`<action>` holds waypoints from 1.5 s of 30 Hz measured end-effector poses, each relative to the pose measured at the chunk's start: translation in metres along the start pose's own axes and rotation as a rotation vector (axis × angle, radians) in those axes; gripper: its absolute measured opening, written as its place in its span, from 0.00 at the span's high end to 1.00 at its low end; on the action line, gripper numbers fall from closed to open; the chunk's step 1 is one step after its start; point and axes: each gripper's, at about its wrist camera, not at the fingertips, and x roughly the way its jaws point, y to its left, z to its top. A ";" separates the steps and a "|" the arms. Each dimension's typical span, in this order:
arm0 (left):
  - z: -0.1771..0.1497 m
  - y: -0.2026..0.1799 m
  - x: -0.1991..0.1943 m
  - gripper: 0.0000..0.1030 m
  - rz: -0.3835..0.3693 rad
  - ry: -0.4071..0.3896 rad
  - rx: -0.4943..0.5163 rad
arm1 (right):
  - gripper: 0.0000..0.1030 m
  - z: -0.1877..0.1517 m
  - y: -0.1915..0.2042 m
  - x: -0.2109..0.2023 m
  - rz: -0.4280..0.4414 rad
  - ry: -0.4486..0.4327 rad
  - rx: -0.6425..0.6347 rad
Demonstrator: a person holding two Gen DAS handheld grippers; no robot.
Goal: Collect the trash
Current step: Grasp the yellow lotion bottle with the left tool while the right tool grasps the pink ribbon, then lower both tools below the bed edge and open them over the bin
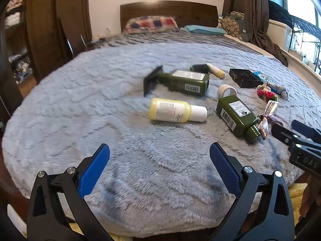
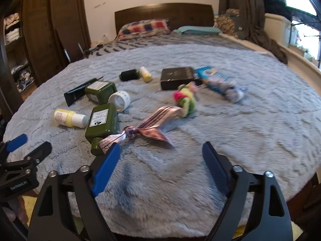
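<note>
Trash lies scattered on a grey fluffy blanket [image 1: 80, 104] on the bed. A yellow bottle with a white cap [image 1: 177, 112] [image 2: 70, 118] lies ahead of my open, empty left gripper [image 1: 159, 153]. Two green bottles [image 1: 185, 82] [image 1: 238, 118] lie beyond; the nearer one [image 2: 102, 123] is close to the left finger of my open, empty right gripper [image 2: 160, 151]. A pink ribbon [image 2: 149, 127] lies just ahead of the right gripper. A white tape roll [image 2: 120, 100], a black box [image 2: 177, 77], a blue wrapper [image 2: 218, 82] and a pink-green pompom [image 2: 186, 97] lie farther off.
A flat black tube [image 1: 151, 80] and a small green-and-yellow bottle [image 1: 208, 70] lie behind the green bottles. Pillows [image 1: 150, 23] and a wooden headboard [image 1: 168, 10] are at the far end. A wardrobe [image 1: 40, 30] stands left, a window [image 1: 301, 20] right.
</note>
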 end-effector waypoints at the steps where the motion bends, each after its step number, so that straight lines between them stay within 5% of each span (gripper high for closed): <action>1: 0.002 -0.001 0.004 0.09 -0.005 0.003 0.002 | 0.20 0.002 0.002 0.005 -0.001 0.001 -0.005; 11: 0.025 -0.008 0.048 0.09 -0.037 0.034 -0.006 | 0.22 0.027 0.009 0.041 0.004 -0.004 -0.039; 20: 0.039 -0.023 0.077 0.09 -0.038 0.069 0.044 | 0.47 0.036 0.002 0.057 0.001 0.000 -0.055; 25: 0.043 -0.022 0.082 0.20 -0.052 0.071 0.046 | 0.79 0.037 -0.004 0.056 -0.026 -0.005 -0.056; 27: 0.043 -0.021 0.081 0.22 -0.061 0.069 0.047 | 0.83 0.036 -0.009 0.054 -0.023 -0.007 -0.047; 35: 0.034 -0.020 0.064 0.22 -0.077 0.062 0.047 | 0.85 0.023 -0.010 0.026 -0.014 -0.017 -0.046; 45: -0.003 -0.020 -0.005 0.22 -0.135 0.018 -0.006 | 0.85 -0.008 -0.010 -0.039 0.030 -0.046 -0.039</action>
